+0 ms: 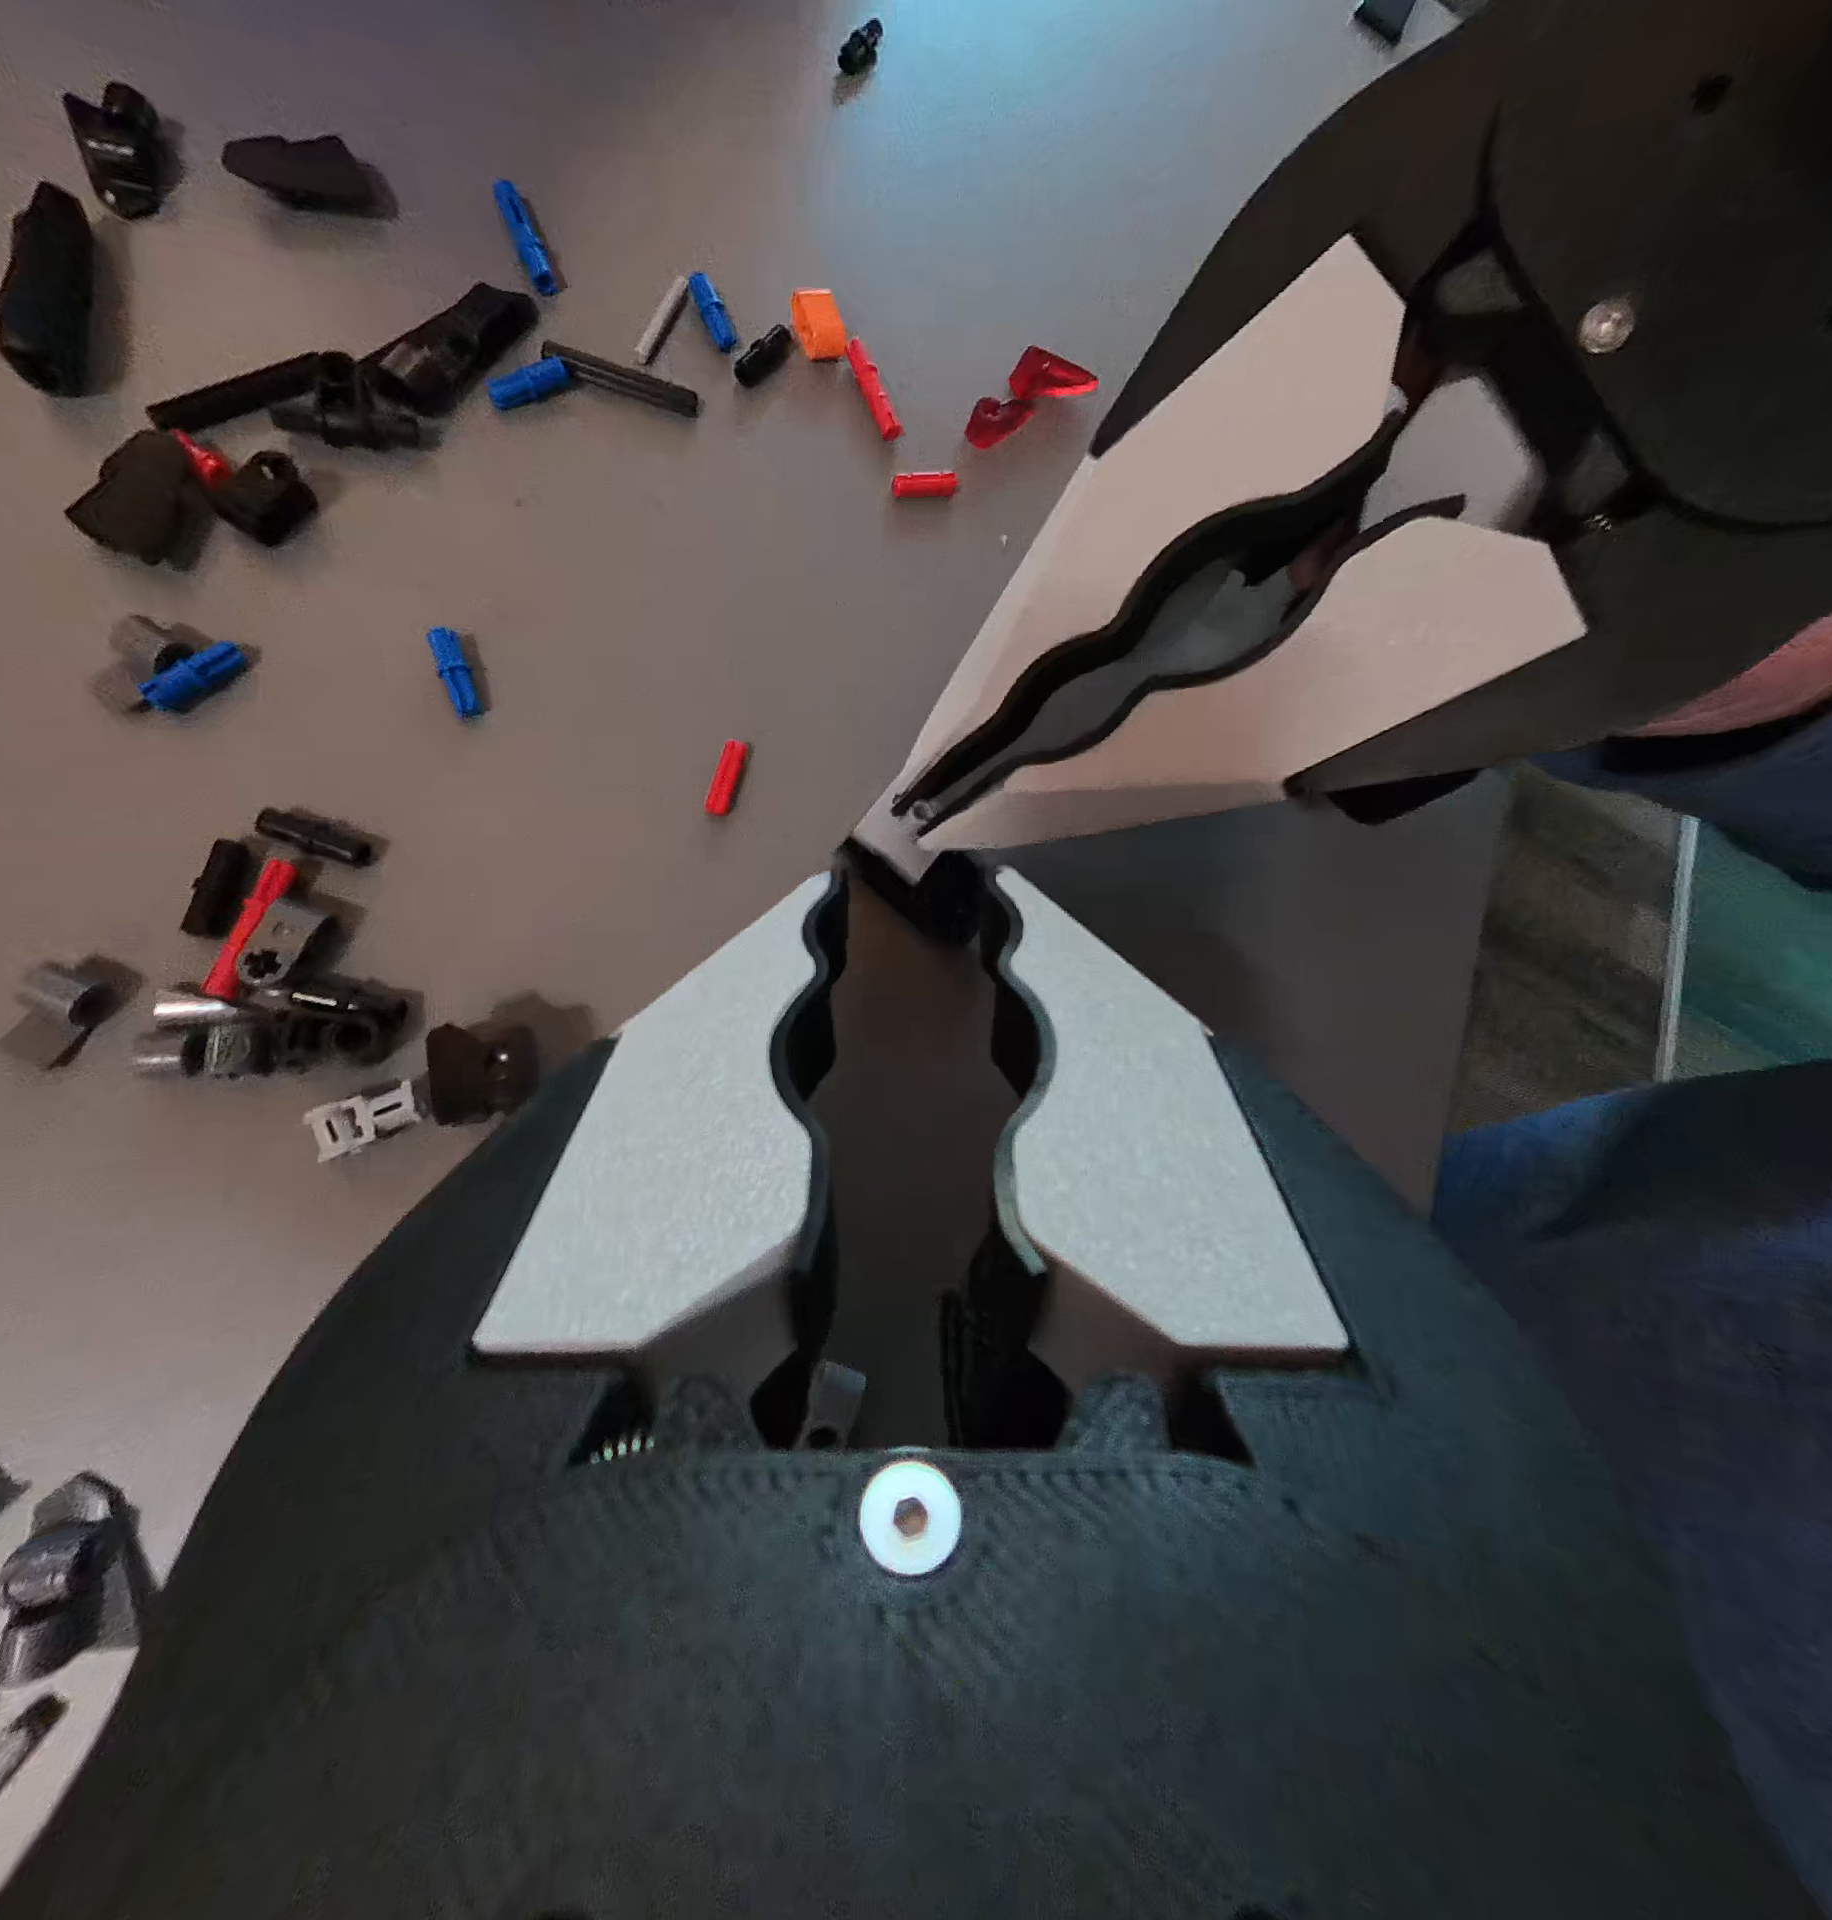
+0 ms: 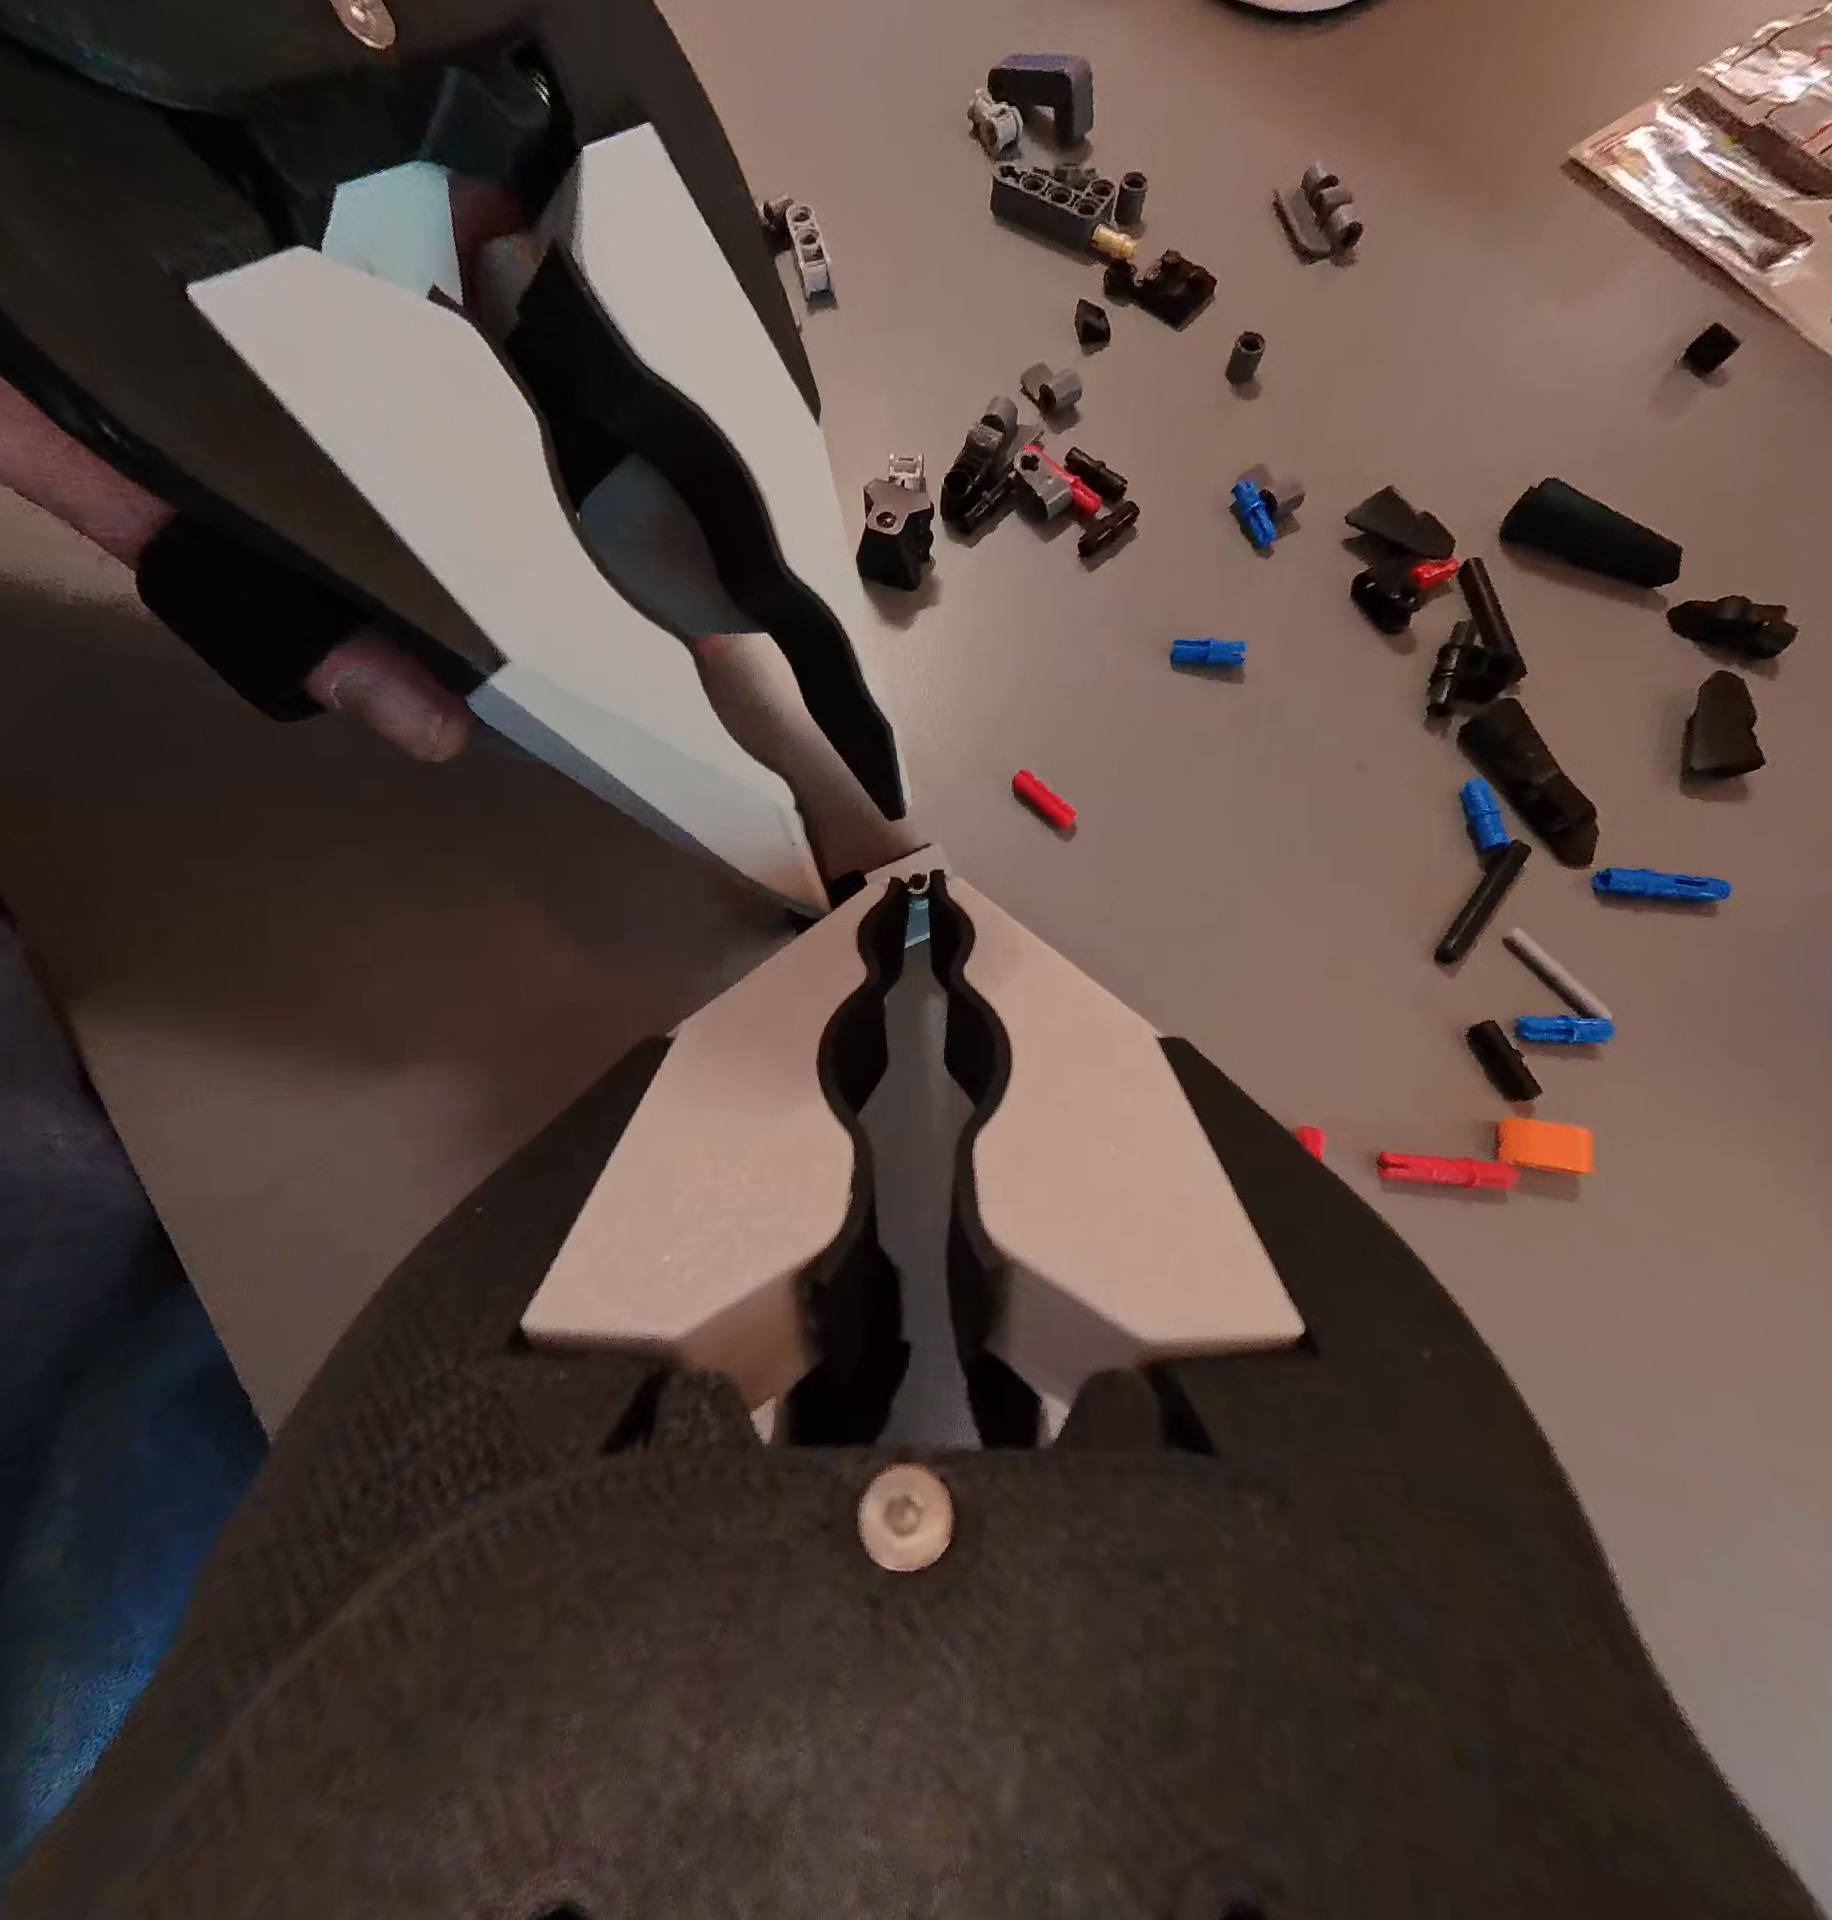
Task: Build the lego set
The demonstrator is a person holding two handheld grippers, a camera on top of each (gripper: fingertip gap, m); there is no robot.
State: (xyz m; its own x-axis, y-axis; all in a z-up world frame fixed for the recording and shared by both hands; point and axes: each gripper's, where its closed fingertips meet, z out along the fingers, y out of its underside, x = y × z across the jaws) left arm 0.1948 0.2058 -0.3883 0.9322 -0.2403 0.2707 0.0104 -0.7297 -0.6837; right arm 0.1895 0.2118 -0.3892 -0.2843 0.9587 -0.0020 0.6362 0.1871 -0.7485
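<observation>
Meeting tip to tip — left hand-held gripper point(image 1: 917, 894), right hand-held gripper point(image 2: 920, 883).

Grey table point(image 2: 1255, 1455); crinkled plastic bags point(image 2: 1743, 177), possibly packaging, far corner.

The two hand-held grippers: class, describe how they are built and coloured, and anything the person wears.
Each gripper, left and right, has a black textured printed body, a silver centre bolt, and two pale grey wedge fingers lined with wavy black pads. A black strap wraps one finger.
</observation>
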